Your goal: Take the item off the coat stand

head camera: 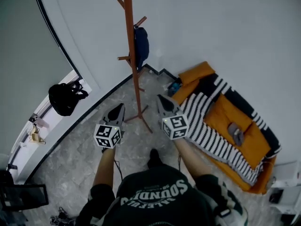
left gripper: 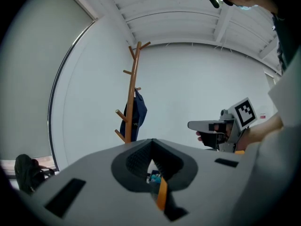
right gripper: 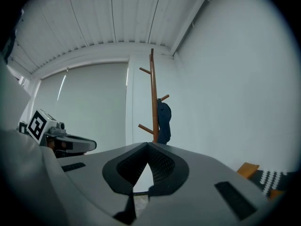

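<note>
Honestly, nothing of the task is looking done yet. The dark blue item (head camera: 141, 44) is hanging on the coat stand (head camera: 133, 55), over by the far wall, and both tools are hovering well short of it on the near side.

The left gripper (head camera: 120, 110) is sitting clenched with nothing in it. In the left gripper view its tips are meeting at the front, and only floor clutter is peeking through the gap behind them. The right gripper (head camera: 162, 101) is doing the same: jaws pressed together, empty, pointing roughly level toward the stand. The two are riding side by side, with the stand's feet on the floor between and beyond them.

So what's left is basically everything, I'm guessing: closing the gap, opening a jaw, getting hold of the item, lifting it clear of its peg.

As for the item, it's drooping limp from a peg on the right side of the wooden pole, about midway up, hugging the pole. It's looking like soft fabric, bunched at the top and wider lower down. From the left gripper view there's a small pale mark on it (left gripper: 134, 116). Bag or jacket, I can't tell. The other pegs are showing bare.
</note>
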The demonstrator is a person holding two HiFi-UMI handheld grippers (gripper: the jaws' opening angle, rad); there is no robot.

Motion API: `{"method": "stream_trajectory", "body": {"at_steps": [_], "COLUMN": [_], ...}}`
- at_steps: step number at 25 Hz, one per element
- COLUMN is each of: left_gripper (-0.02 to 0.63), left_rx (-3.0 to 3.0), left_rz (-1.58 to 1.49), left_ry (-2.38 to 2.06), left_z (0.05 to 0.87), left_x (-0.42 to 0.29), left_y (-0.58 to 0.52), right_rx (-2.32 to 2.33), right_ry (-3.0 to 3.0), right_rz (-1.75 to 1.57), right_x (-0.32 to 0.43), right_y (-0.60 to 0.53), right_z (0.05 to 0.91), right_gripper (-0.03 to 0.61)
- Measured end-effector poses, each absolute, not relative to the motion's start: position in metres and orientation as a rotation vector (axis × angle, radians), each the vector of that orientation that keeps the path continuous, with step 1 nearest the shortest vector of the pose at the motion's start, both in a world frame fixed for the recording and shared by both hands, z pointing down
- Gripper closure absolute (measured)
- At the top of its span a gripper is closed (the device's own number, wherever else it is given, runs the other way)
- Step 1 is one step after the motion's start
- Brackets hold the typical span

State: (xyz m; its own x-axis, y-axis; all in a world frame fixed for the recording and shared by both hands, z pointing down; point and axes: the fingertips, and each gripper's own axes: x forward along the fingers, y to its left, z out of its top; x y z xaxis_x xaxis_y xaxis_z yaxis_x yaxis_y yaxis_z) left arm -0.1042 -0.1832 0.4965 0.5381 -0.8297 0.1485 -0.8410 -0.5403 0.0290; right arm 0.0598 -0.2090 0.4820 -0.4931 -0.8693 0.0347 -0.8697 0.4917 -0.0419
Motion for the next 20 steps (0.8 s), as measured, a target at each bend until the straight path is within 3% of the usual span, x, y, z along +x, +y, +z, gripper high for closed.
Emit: {"method": "stream_trajectory", "body": {"at_steps": [20], "left_gripper": [0.614], "left_rx": [2.620], "left_rz": [0.200], "left_ry": [-1.529], "left_z": [0.495], "left_x": [-0.089], "left_y": [-0.302], "right_rx": [1.468], "right_ry": [-2.762], "right_rz": [0.066], "right_x": [0.057], "right_y": [-0.333], "right_z": [0.478], "right_gripper": [0.578]}}
